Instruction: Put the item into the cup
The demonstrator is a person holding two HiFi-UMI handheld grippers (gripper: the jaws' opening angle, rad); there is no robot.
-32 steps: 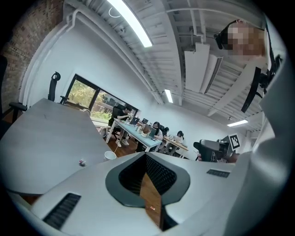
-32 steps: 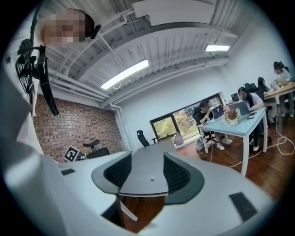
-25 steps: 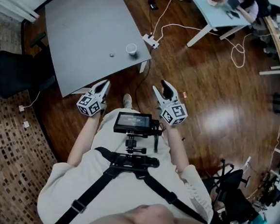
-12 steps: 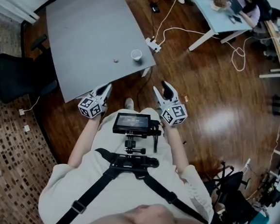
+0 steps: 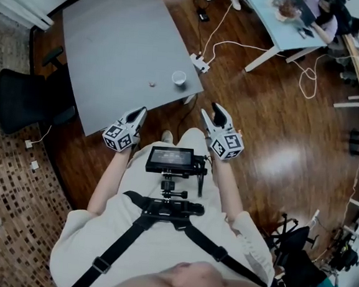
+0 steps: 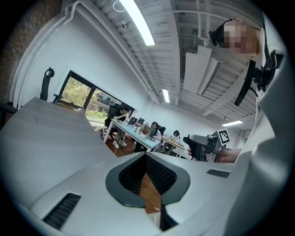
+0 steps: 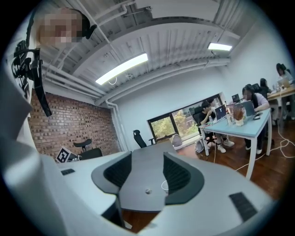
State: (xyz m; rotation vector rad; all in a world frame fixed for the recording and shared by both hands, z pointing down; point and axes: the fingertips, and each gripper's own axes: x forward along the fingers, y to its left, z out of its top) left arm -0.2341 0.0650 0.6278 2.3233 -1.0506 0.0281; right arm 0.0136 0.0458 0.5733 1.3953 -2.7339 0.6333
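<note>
A white cup (image 5: 179,78) stands near the front corner of the grey table (image 5: 120,34). A small round item (image 5: 151,85) lies on the table just left of the cup. Both grippers hang in the air off the table's near edge, apart from both things. My left gripper (image 5: 137,114) has its jaws together with nothing held; its dark pads (image 6: 131,173) meet at the tips. My right gripper (image 5: 215,111) is open and empty. Between its jaws (image 7: 147,156) I see the table (image 7: 138,170) and the item (image 7: 148,191). The cup's white rim (image 7: 162,185) peeks out beside the right pad.
A black office chair (image 5: 21,98) stands left of the table. A power strip with white cables (image 5: 199,62) lies on the wood floor behind the table's corner. People sit at a light-blue desk (image 5: 277,23) at the far right. A small monitor (image 5: 170,159) hangs at my chest.
The table, cup and item have drawn nearer to the grippers over the last second. Both grippers keep the same pose, left shut and right open.
</note>
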